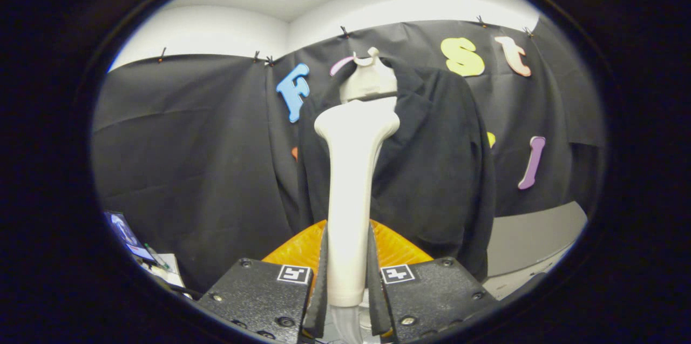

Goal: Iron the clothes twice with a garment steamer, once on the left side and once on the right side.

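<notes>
While the gripper [348, 284] clamps the garment steamer [353, 182] by its handle, both fingers [319, 279] press against the handle's sides, so the tool stands upright between them with its hose end hanging just below the grip. Holding it low on the handle seems to leave the wide head free to meet the cloth. That head rises well ahead of the fingers, at about the chest of the black jacket [432, 171] that hangs beyond them on a pale hanger [370, 76]. Whether the head touches the cloth or stands just off it cannot be told from here. The jacket hangs open-fronted and straight, which suits vertical strokes, and the steamer sits roughly on its middle line, toward the collar opening, so neither side looks favoured yet. An orange ribbed thing [297, 249] lies just beyond the fingers, beneath the jacket's hem; its purpose is unclear. My judgement is that a stroke down one side calls for shifting the head sideways first.
</notes>
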The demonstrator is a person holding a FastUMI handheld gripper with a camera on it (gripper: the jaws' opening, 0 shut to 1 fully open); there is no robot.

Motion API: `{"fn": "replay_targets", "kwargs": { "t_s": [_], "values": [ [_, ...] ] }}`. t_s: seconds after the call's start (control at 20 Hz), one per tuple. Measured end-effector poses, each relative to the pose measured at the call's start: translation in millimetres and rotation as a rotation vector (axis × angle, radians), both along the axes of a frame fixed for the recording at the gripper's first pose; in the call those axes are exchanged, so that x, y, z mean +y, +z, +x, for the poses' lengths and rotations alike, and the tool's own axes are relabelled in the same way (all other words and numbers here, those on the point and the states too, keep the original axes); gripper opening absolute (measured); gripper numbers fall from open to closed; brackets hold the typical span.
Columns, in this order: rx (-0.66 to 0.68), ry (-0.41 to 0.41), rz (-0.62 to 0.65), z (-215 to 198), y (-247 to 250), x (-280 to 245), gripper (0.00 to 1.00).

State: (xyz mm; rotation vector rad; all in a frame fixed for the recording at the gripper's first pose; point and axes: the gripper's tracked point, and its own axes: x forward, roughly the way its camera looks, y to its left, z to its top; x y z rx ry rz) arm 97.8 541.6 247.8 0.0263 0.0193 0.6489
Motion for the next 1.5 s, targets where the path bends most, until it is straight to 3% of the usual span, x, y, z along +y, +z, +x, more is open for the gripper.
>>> {"fn": "replay_targets", "kwargs": {
  "t_s": [0.35, 0.65, 1.5],
  "values": [
    [-0.069, 0.051, 0.007, 16.3, 49.4, 66.0, 0.34],
    [-0.107, 0.08, -0.023, 26.5, 61.2, 107.2, 0.34],
    [0.008, 0.056, -0.121, 57.8, -11.6, 102.0, 0.34]
  ]
}}
